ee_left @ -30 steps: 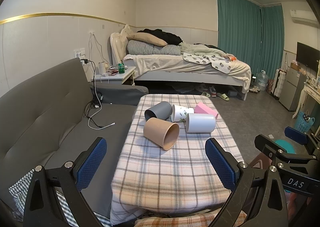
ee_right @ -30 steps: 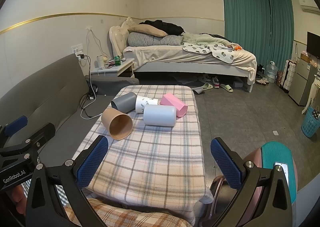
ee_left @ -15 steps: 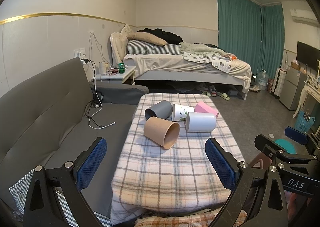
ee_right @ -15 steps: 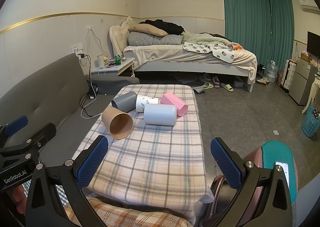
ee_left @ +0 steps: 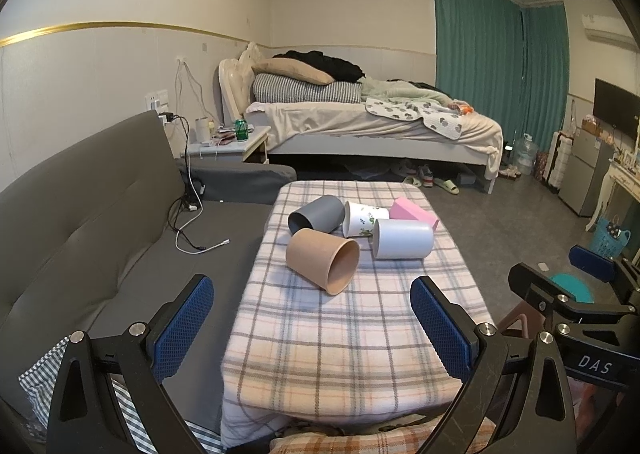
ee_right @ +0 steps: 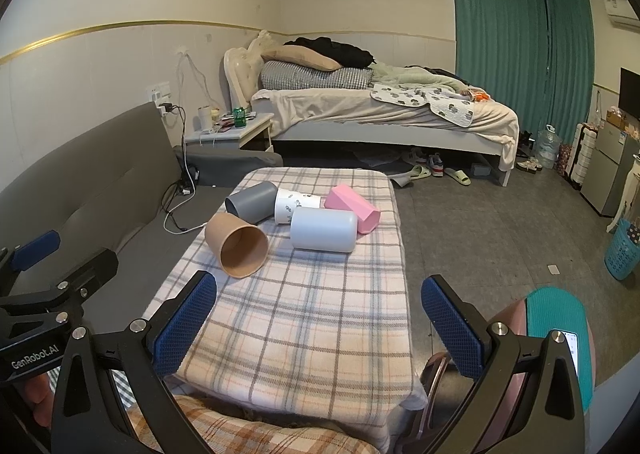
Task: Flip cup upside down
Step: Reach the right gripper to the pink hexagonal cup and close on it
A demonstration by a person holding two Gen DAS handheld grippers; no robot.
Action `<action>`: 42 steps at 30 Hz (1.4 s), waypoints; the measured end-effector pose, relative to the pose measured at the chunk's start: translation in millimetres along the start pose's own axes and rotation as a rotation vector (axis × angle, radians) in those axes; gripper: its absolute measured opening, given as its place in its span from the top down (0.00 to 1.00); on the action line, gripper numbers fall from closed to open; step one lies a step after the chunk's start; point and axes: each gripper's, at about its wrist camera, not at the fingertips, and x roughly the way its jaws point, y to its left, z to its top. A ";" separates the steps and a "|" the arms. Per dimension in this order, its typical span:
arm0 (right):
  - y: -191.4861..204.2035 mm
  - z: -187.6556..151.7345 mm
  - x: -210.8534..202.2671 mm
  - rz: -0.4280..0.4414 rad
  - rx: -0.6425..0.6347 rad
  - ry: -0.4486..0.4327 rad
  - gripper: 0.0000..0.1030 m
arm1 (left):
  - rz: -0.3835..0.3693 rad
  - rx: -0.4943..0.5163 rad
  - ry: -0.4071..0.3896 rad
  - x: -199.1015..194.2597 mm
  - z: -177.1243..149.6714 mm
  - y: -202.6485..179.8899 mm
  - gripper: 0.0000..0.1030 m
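Observation:
Several cups lie on their sides on a plaid-covered table (ee_left: 344, 334) (ee_right: 304, 318). A tan cup (ee_left: 322, 260) (ee_right: 237, 245) lies nearest, its mouth towards me. Behind it lie a dark grey cup (ee_left: 316, 214) (ee_right: 251, 202), a white patterned cup (ee_left: 362, 218) (ee_right: 294, 205), a light grey cup (ee_left: 403, 239) (ee_right: 323, 230) and a pink cup (ee_left: 412, 211) (ee_right: 352, 207). My left gripper (ee_left: 312, 322) is open and empty, short of the tan cup. My right gripper (ee_right: 318, 324) is open and empty over the table's near part.
A grey sofa (ee_left: 80, 230) runs along the table's left side, with cables (ee_left: 188, 222) on its seat. A bed (ee_left: 372, 122) stands behind the table. A stool with a teal seat (ee_right: 556, 334) is at the table's right front. Bare floor lies to the right.
Both views have shifted very slightly towards the table. The cups have not moved and both grippers stay open.

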 end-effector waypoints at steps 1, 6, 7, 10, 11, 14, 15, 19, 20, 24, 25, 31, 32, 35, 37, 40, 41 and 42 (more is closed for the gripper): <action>-1.0 1.5 1.0 0.004 0.001 0.002 0.00 | 0.001 0.000 0.002 0.5 0.9 -1.1 0.01; -11.8 14.0 11.7 0.025 -0.001 0.019 0.00 | 0.042 0.013 0.026 19.7 7.6 -8.5 0.01; -14.2 17.3 15.1 0.031 -0.003 0.024 0.00 | 0.053 0.016 0.026 23.2 9.5 -10.7 0.01; -24.2 29.8 30.6 0.045 -0.010 0.046 0.00 | 0.059 0.021 0.032 37.7 17.4 -16.0 0.01; -27.9 35.4 36.9 0.056 -0.013 0.055 0.00 | 0.062 0.018 0.037 44.2 21.1 -17.1 0.01; -40.0 53.6 59.0 0.081 -0.026 0.085 0.00 | 0.067 -0.006 0.055 66.5 32.4 -18.4 0.01; -45.3 62.1 70.8 0.097 -0.030 0.104 0.00 | 0.065 -0.016 0.065 76.0 36.5 -18.6 0.01; -61.4 86.2 115.7 0.135 -0.050 0.174 0.00 | 0.076 -0.042 0.098 114.4 49.8 -17.8 0.01; -67.7 94.3 133.6 0.152 -0.050 0.201 0.00 | 0.084 -0.044 0.111 127.3 53.3 -17.6 0.01; -81.8 116.1 197.2 0.185 -0.058 0.289 0.00 | 0.105 -0.039 0.145 171.3 65.0 -17.3 0.01; -83.0 120.7 214.0 0.193 -0.069 0.310 0.00 | 0.107 -0.036 0.155 184.1 68.5 -18.3 0.01; -80.0 128.0 301.1 0.215 -0.153 0.417 0.06 | 0.127 -0.008 0.195 245.9 81.8 -24.0 0.01; -79.0 126.8 318.4 0.227 -0.158 0.443 0.06 | 0.128 -0.005 0.202 254.1 83.1 -24.9 0.01; -79.6 121.2 354.8 0.239 -0.174 0.505 0.08 | 0.132 -0.005 0.218 275.6 84.5 -27.1 0.01; -79.2 117.0 377.2 0.245 -0.186 0.538 0.12 | 0.129 -0.007 0.229 286.4 85.3 -29.5 0.01; -80.5 109.5 405.0 0.258 -0.176 0.588 0.14 | 0.125 -0.002 0.246 300.8 84.9 -32.4 0.01; -80.3 107.8 411.1 0.262 -0.174 0.599 0.14 | 0.124 0.000 0.250 304.0 84.4 -33.7 0.01; -80.2 105.2 417.6 0.266 -0.174 0.611 0.14 | 0.121 0.002 0.253 307.0 83.6 -33.9 0.01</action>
